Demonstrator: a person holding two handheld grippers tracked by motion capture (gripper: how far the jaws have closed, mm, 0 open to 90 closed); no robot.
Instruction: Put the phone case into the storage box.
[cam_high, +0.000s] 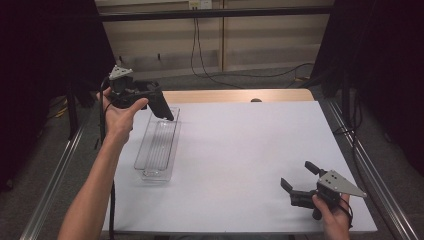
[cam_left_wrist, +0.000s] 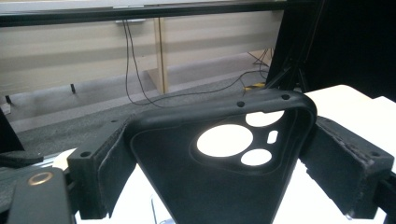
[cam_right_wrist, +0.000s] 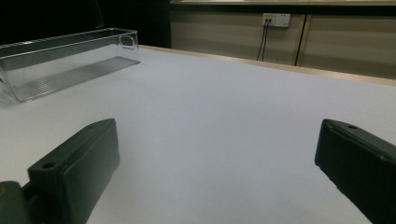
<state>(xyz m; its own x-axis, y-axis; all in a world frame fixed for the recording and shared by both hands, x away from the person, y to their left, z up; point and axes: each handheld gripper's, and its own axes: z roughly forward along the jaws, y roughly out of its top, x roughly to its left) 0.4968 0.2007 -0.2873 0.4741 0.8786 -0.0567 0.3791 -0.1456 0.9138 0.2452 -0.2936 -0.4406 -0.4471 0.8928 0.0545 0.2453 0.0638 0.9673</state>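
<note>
A black phone case (cam_left_wrist: 219, 182) with round camera cut-outs is clamped between the jaws of my left gripper (cam_left_wrist: 224, 163). In the high view that left gripper (cam_high: 159, 106) hangs above the far end of a clear plastic bin (cam_high: 159, 145), the phone case (cam_high: 162, 106) pointing down toward it. My right gripper (cam_high: 299, 179) rests near the table's front right corner, open, with nothing between its jaws. The right gripper view looks across the white table (cam_right_wrist: 210, 107) to the clear plastic bin (cam_right_wrist: 65, 63) at upper left.
The white table (cam_high: 250, 150) has a wooden strip along its far edge (cam_high: 235, 95). Metal rails (cam_high: 372, 175) run along both sides. Cables hang on the wall behind.
</note>
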